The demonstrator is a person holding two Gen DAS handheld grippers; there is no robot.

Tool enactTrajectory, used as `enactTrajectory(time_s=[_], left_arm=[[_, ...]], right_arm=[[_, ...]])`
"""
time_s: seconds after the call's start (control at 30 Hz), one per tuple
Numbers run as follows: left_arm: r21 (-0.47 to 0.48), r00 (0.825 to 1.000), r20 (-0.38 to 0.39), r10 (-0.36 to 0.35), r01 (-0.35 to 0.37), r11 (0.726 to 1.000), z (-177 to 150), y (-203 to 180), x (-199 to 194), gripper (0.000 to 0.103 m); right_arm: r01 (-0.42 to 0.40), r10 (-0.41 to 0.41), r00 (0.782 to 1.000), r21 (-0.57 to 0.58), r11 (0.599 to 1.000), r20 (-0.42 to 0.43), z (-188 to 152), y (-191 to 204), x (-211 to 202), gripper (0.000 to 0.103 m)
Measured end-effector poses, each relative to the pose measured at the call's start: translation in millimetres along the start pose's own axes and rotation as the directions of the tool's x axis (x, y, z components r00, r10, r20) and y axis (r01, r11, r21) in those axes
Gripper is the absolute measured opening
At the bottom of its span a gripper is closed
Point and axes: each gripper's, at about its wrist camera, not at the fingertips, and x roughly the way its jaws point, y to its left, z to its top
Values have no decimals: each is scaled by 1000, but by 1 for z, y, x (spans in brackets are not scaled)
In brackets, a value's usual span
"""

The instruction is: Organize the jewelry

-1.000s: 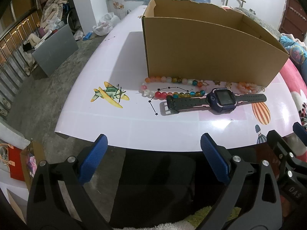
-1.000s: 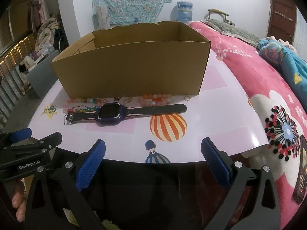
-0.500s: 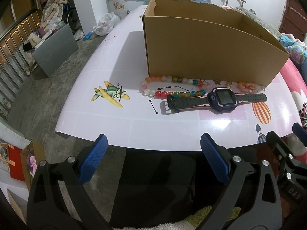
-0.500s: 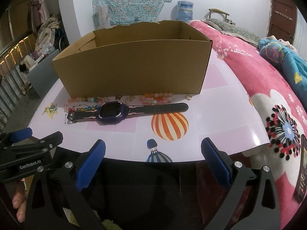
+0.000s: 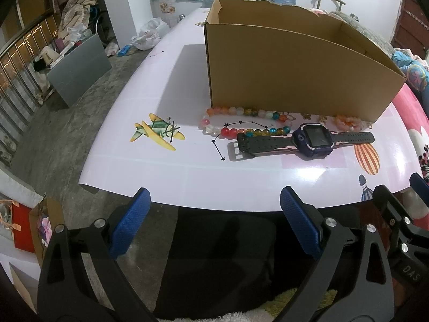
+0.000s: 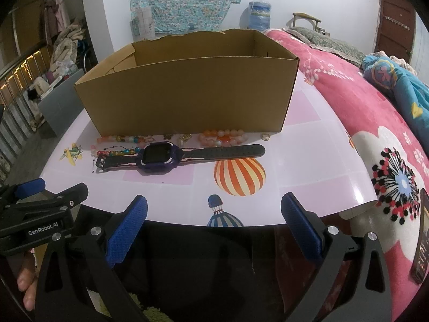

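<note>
1. Left wrist view: the left tongs hang with their blue pads spread wide and nothing between them, short of the near edge of the glossy pink picture-printed bench. Compared with a second ago almost nothing has moved; the view has only crept a touch closer to the bench.
2. Same view: the dark purple smartwatch with the black strap lies flat just in front of the open brown cardboard box. The long string of multicoloured glass beads lies between watch and box wall, and the small orange-and-white bead bracelet sits by the box's right corner.
3. Right wrist view: the right tongs are likewise wide apart and empty, below the bench edge. A small gold ring and some small gold trinkets, too small to identify, rest against the box front.
4. Judgement: no jewellery has been lifted yet, so sorting has not begun. The slight drift forward suggests an approach, probably towards the watch, the nearest piece.
</note>
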Motion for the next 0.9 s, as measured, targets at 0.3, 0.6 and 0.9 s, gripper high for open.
enactTrajectory(time_s=[0.3, 0.6, 0.9], left_arm=[[1, 1000, 2, 4, -4, 1000, 0, 1, 0, 94], [23, 1000, 0, 4, -4, 1000, -1, 14, 4, 94], [39, 996, -26, -83, 84, 996, 0, 32, 15, 94]], right_arm=[[6, -6, 1000, -4, 1000, 8, 0, 2, -2, 97], [42, -40, 998, -36, 998, 54, 10, 0, -10, 97], [-42, 49, 997, -136, 990, 55, 23, 7, 2, 97]])
